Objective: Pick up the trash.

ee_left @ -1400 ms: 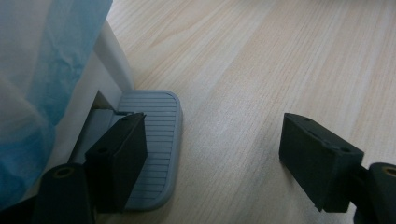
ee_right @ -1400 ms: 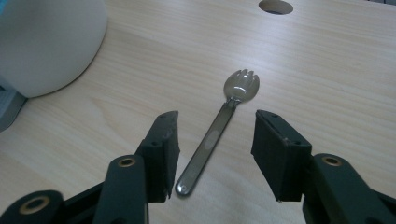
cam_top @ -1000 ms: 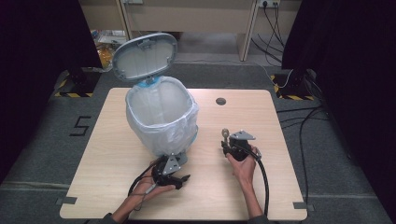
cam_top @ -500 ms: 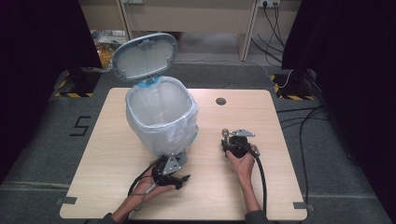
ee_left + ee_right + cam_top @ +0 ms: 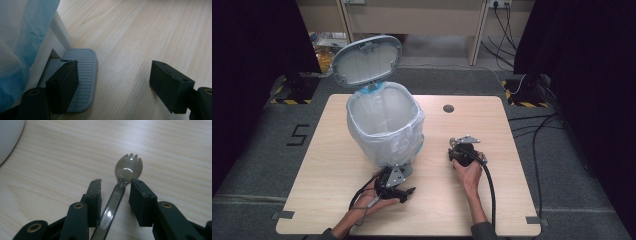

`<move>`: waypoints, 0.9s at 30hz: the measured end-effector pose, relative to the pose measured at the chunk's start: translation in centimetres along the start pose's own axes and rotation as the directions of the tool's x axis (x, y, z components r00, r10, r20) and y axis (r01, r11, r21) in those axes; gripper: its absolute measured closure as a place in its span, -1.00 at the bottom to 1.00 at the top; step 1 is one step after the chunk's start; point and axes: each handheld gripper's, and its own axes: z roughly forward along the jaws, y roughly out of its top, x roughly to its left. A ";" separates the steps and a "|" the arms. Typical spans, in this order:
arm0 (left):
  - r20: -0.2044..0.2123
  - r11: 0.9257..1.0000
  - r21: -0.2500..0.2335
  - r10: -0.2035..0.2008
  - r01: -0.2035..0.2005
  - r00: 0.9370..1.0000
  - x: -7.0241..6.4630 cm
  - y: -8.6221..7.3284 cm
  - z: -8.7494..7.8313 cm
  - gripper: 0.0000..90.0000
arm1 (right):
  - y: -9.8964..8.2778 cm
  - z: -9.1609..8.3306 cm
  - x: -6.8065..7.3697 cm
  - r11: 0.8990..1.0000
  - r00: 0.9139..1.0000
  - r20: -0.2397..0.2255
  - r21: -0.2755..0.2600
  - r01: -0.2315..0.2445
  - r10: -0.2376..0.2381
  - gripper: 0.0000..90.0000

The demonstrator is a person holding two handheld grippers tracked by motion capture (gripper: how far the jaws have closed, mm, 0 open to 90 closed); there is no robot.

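Observation:
A grey pedal bin (image 5: 384, 125) lined with a pale blue bag stands on the wooden table, its lid (image 5: 367, 60) raised. In the left gripper view, my left gripper (image 5: 113, 75) is open; its left jaw rests on the ribbed grey pedal (image 5: 82, 75) at the bin's foot, and the right jaw hangs over bare wood. My right gripper (image 5: 116, 187) points down at a dark metal spork (image 5: 128, 167) lying flat on the table. The spork's handle runs between the jaws, which have just been closing and still leave a gap on each side. In the high view, the right gripper (image 5: 458, 145) sits right of the bin.
The bag (image 5: 22, 37) hangs over the bin's white wall (image 5: 58, 35) close beside the left jaw. A round cable hole (image 5: 448, 108) lies at the table's far side. Cables trail from both grippers toward the near edge. Bare wood (image 5: 492, 200) surrounds the right hand.

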 end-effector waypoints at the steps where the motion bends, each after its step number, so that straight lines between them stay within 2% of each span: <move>1: 0.000 1.000 0.000 -0.001 0.001 1.000 0.0 0.0 0.0 -0.49 | 0.0 0.0 -0.1 1.000 1.000 -0.007 -0.001 -0.003 0.003 0.44; 9: -0.001 1.000 0.000 0.000 0.000 1.000 0.0 0.0 0.0 -0.49 | -0.1 -0.1 -0.2 1.000 0.999 -0.037 -0.001 -0.017 0.017 0.75; 11: 0.000 1.000 0.000 0.000 0.000 1.000 0.0 0.0 0.0 -0.49 | -0.1 -0.1 -0.3 1.000 0.998 -0.048 0.000 -0.026 0.026 0.77; 18: -0.002 1.000 -0.003 -0.001 0.001 1.000 0.0 0.0 0.0 -0.49 | -0.2 -0.2 -0.5 1.000 0.998 -0.069 -0.007 -0.014 0.013 0.77; 19: -0.002 1.000 -0.003 -0.001 0.001 1.000 0.0 0.0 0.0 -0.49 | -0.1 -0.5 -0.6 0.999 0.997 -0.070 -0.031 -0.013 0.011 0.77; 22: 0.000 1.000 0.000 0.000 0.000 1.000 0.0 0.0 0.0 -0.49 | 0.2 -1.1 -0.6 0.999 0.997 -0.075 -0.049 -0.014 0.010 0.77; 23: 0.000 1.000 -0.001 0.000 0.000 1.000 0.0 0.0 0.0 -0.48 | 0.6 -1.8 -0.5 0.998 0.996 -0.085 -0.068 -0.010 0.004 0.77; 27: 0.000 1.000 -0.001 0.001 -0.001 1.000 0.0 0.0 0.0 -0.48 | 0.6 -2.4 -0.6 0.997 0.996 -0.088 -0.078 -0.008 0.001 0.77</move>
